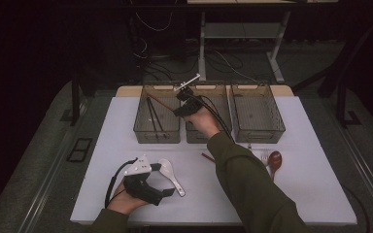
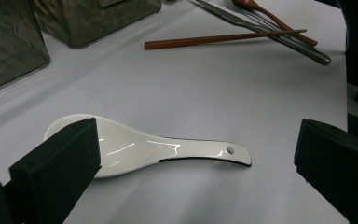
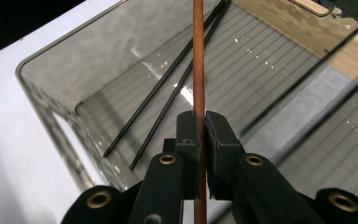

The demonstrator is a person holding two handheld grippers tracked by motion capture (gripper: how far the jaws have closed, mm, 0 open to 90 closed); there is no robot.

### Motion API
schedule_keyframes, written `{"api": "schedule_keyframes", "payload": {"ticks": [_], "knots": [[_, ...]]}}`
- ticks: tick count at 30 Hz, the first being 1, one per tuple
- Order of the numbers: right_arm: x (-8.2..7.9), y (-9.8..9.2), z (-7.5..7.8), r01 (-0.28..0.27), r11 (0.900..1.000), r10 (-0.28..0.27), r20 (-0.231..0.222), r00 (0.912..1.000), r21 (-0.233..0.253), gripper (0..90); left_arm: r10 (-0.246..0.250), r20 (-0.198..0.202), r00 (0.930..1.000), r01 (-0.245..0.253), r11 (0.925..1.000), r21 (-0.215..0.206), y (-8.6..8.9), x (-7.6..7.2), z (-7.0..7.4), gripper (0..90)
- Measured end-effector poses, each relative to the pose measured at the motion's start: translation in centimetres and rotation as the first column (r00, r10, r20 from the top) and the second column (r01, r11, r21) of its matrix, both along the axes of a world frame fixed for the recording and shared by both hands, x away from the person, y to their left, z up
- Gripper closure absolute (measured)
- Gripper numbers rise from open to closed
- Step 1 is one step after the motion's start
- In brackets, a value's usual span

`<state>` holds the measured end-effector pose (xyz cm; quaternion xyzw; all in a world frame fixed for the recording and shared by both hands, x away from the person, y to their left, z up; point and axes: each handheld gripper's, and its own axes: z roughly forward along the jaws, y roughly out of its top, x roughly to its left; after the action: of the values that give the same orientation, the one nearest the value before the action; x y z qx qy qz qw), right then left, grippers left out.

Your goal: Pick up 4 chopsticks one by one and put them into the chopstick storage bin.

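Nearest the person, the left tool [image 2: 191,154] rests with jaws spread wide around the white spoon [image 2: 144,148] lying flat on the table [image 1: 291,126]. Beyond it lie a second brown chopstick [image 2: 223,39], a fork and a wooden spoon [image 1: 275,159]. Farther off, the right tool [image 3: 202,135] pinches a brown chopstick [image 3: 198,56] above the left bin [image 1: 156,115], where two black chopsticks [image 3: 168,88] already lie. Lowering it lengthwise, parallel to them and clear of the rim, seems best before releasing.

Three bins [image 1: 207,112] – two black chopsticks [image 1: 153,116], two brown chopsticks [image 3: 198,56], one white spoon [image 2: 135,149], one wooden spoon [image 1: 275,159].
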<state>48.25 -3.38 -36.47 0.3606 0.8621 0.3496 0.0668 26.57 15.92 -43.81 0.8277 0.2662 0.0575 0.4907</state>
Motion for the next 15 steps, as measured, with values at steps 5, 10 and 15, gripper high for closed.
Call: {"api": "schedule_keyframes", "payload": {"ticks": [5,10,15], "knots": [[0.7,1.1,-0.3,0.019,1.0,-0.019,-0.007,0.9998,-0.021,84.4,-0.002,0.001,1.0,0.002,1.0,-0.005,0.0,0.1,0.0,0.0],[1.2,2.2,-0.7,0.024,0.999,-0.025,-0.016,0.9996,-0.033,84.4,-0.001,-0.003,1.0,0.001,0.9999,-0.013,0.0,0.0,0.0,0.0],[1.6,2.9,-0.8,0.046,0.998,-0.047,-0.024,0.9986,-0.044,83.8,-0.005,-0.003,1.0,0.005,0.9999,-0.012,0.0,0.0,0.1,0.0]]}}
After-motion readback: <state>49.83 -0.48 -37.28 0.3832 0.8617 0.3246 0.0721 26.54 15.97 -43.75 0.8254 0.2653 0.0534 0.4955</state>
